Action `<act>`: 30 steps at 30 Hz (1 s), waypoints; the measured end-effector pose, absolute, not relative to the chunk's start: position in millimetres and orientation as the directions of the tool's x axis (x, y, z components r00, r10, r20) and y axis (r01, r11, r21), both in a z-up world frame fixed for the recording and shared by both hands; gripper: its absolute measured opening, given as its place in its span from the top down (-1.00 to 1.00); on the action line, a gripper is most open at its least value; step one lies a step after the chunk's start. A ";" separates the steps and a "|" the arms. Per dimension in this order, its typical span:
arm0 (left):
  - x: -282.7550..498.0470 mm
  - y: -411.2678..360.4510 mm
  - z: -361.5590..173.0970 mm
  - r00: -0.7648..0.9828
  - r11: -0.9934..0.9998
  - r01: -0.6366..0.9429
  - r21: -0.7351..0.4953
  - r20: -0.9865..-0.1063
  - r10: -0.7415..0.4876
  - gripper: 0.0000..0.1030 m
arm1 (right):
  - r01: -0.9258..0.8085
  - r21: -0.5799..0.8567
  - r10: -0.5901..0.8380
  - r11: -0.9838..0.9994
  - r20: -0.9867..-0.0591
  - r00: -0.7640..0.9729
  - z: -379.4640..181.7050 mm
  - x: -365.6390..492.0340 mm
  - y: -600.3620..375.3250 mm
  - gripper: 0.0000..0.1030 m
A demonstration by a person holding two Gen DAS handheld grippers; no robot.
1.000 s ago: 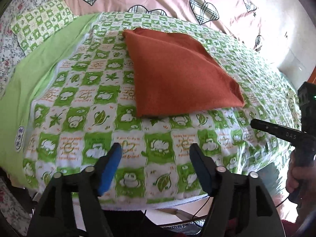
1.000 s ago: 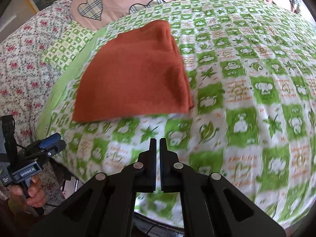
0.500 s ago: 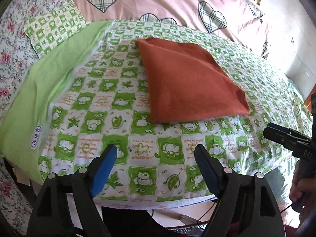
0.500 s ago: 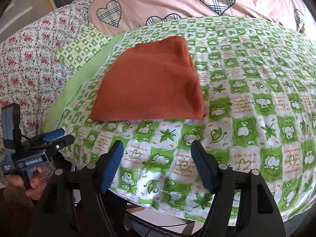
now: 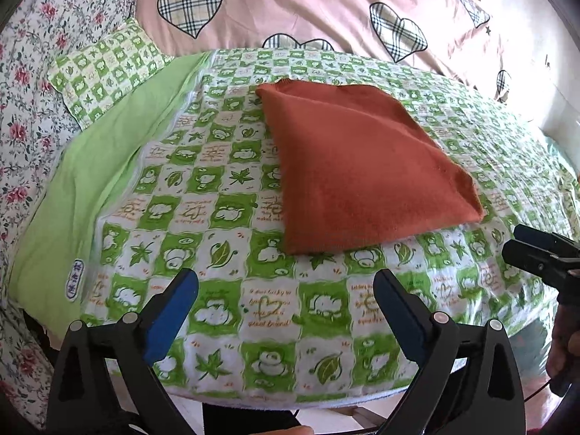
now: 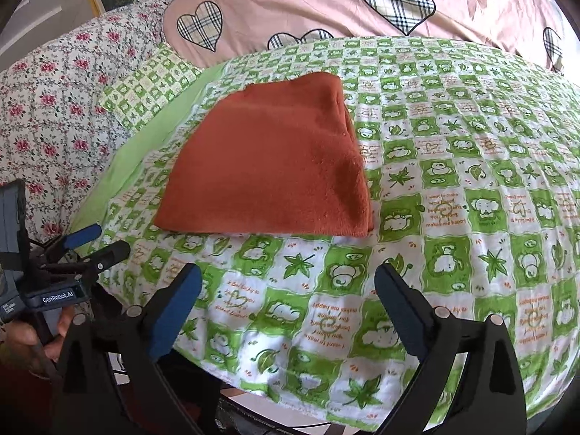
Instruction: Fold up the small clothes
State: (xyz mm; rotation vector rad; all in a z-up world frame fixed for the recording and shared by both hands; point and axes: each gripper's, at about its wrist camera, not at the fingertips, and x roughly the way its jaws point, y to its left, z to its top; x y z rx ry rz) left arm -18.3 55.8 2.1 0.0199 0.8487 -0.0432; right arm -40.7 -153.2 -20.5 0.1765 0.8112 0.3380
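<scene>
Hovering back at the near edge of the bed point(image 5: 108, 166), both claws empty. Left claw point(image 5: 286, 311): jaws opening, already spread wide, nothing between them but the green-and-white checked quilt point(image 5: 224, 311) below. Right claw point(image 6: 288, 311): jaws likewise opening wide, nothing between the blue pads point(image 6: 174, 308). Neither touching the cloth.

Rust-orange cloth point(image 5: 359, 177) lying flat on the checked quilt, well beyond both claws, toward the pink heart-print duvet point(image 5: 290, 11). Already doubled over into a compact, roughly four-sided packet, with a diagonal ridge running across its top layer and layered edges showing along the near side. Near edge roughly parallel to the bed's front edge; one corner pointing right in the left view, the same cloth point(image 6: 272, 159) sitting left of centre in the right view.

Judged from this: a pause between folds, or the release after one. Impossible to say from the views whether another fold is meant, though the packet looks small and tidy enough to count as nearly done.

If another fold is wanted: reaching forward over the quilt, bringing one claw to each near corner, pinching only the cloth's layers and not the quilt beneath, then lifting and carrying the near edge across to the far one. Care needed to catch all layers together, else the packet opens.
</scene>
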 end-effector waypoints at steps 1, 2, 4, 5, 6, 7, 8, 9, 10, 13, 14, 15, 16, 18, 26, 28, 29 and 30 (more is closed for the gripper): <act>-15.3 54.2 0.6 0.656 0.999 0.043 0.003 -0.754 -0.026 -0.90 | -0.229 0.279 0.360 0.933 -0.678 0.641 -20.8 -39.1 -153.0 -0.86; -13.1 53.2 -0.5 0.652 0.999 0.040 0.007 -0.758 -0.021 -0.90 | -0.234 0.278 0.363 0.932 -0.673 0.644 -20.8 -38.1 -152.8 -0.86; -6.9 50.7 -3.6 0.640 0.999 0.033 0.028 -0.768 0.001 -0.90 | -0.242 0.276 0.367 0.930 -0.666 0.650 -20.5 -35.8 -152.4 -0.86; -4.0 49.1 -5.0 0.634 0.999 0.029 0.044 -0.773 0.016 -0.90 | -0.245 0.277 0.370 0.929 -0.664 0.650 -20.4 -34.3 -152.2 -0.87; -1.8 47.4 -6.1 0.629 0.998 0.029 0.055 -0.777 0.025 -0.90 | -0.251 0.282 0.377 0.926 -0.662 0.648 -20.5 -31.8 -151.6 -0.87; 1.1 45.9 -7.2 0.624 0.998 0.029 0.064 -0.781 0.031 -0.90 | -0.254 0.286 0.382 0.924 -0.661 0.646 -20.7 -29.8 -151.7 -0.87; 2.5 44.9 -7.4 0.622 0.997 0.025 0.068 -0.782 0.038 -0.90 | -0.256 0.289 0.386 0.922 -0.661 0.644 -20.9 -27.3 -151.0 -0.87; 3.9 44.6 -7.2 0.622 0.997 0.021 0.071 -0.782 0.042 -0.91 | -0.258 0.291 0.389 0.921 -0.662 0.640 -21.1 -25.1 -150.0 -0.87; 5.5 44.7 -6.6 0.625 0.997 0.018 0.071 -0.779 0.044 -0.91 | -0.262 0.292 0.392 0.920 -0.663 0.638 -21.2 -23.0 -149.5 -0.87; 9.8 45.1 -5.1 0.627 0.997 0.016 0.069 -0.778 0.044 -0.93 | -0.274 0.293 0.402 0.916 -0.667 0.628 -21.6 -17.0 -147.7 -0.87; 10.4 44.8 -4.5 0.628 0.997 0.011 0.072 -0.777 0.049 -0.94 | -0.279 0.293 0.405 0.914 -0.670 0.622 -21.6 -14.4 -146.6 -0.87; 12.6 45.1 -4.4 0.627 0.997 0.006 0.075 -0.777 0.055 -0.94 | -0.281 0.293 0.406 0.914 -0.672 0.619 -21.9 -12.9 -145.7 -0.87; 14.2 44.6 -4.5 0.623 0.997 0.004 0.075 -0.780 0.056 -0.94 | -0.283 0.292 0.407 0.913 -0.675 0.615 -22.0 -10.4 -145.3 -0.87; 17.9 45.1 -5.3 0.614 0.997 0.001 0.075 -0.787 0.059 -0.94 | -0.287 0.290 0.407 0.913 -0.680 0.610 -22.5 -6.3 -144.3 -0.87; 28.8 43.2 -4.8 0.610 0.997 -0.010 0.070 -0.790 0.061 -0.94 | -0.300 0.255 0.389 0.919 -0.700 0.598 -20.2 7.7 -137.6 -0.87; 31.2 42.3 -3.6 0.613 0.998 -0.007 0.069 -0.788 0.059 -0.95 | -0.305 0.240 0.381 0.922 -0.707 0.596 -19.6 11.6 -135.3 -0.87; 32.4 42.0 -3.2 0.614 0.998 -0.006 0.070 -0.787 0.059 -0.94 | -0.307 0.232 0.377 0.923 -0.710 0.595 -19.0 12.8 -133.5 -0.87; 33.8 42.0 -2.9 0.616 0.997 -0.005 0.072 -0.786 0.060 -0.94 | -0.312 0.225 0.374 0.923 -0.710 0.596 -18.3 13.9 -131.5 -0.87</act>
